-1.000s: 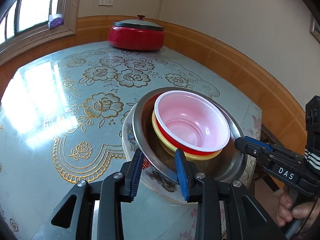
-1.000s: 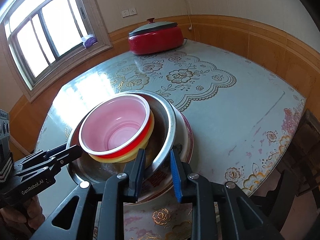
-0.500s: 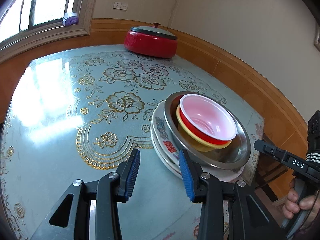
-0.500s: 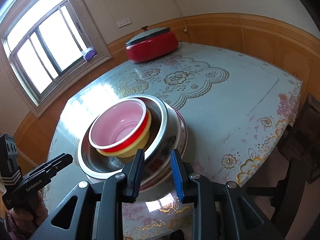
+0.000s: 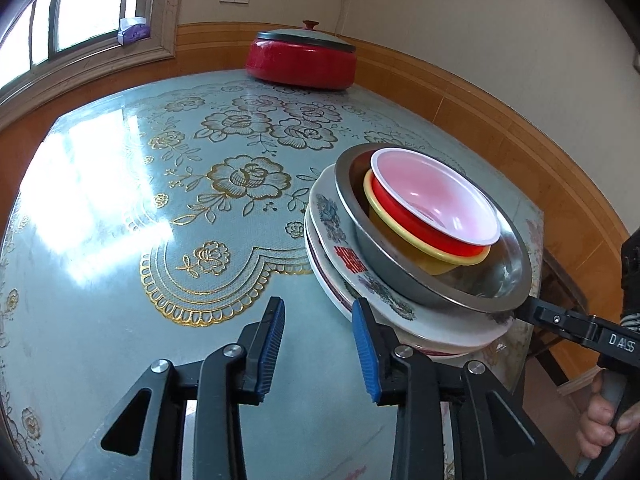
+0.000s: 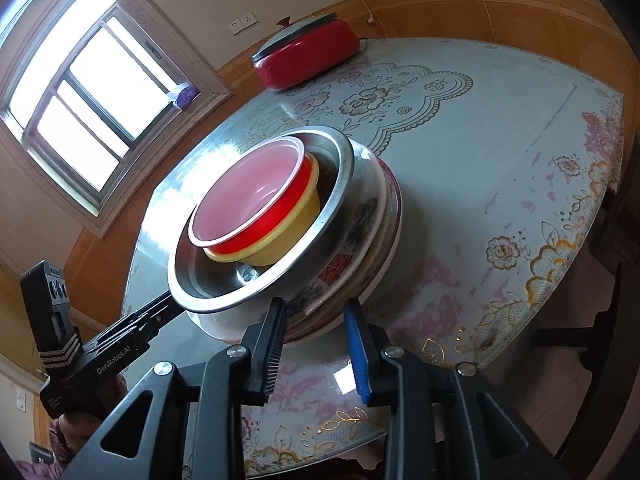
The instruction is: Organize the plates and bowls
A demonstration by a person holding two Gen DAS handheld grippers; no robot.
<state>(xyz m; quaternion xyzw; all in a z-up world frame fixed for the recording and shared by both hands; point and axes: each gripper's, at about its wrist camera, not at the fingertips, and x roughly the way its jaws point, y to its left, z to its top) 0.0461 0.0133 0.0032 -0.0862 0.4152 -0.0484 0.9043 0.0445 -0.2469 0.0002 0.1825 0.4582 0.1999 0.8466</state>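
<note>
Counter (image 5: 120, 240): lidded pot (image 5: 301, 58) at far edge, against the wall panelling. Near corner: stack of plates (image 5: 332, 220); on it a metal basin (image 5: 460, 284); inside the basin two nested bowls (image 5: 436, 208), tilted, one within the other. Window (image 6: 80, 92) behind counter, left of the pot.
</note>
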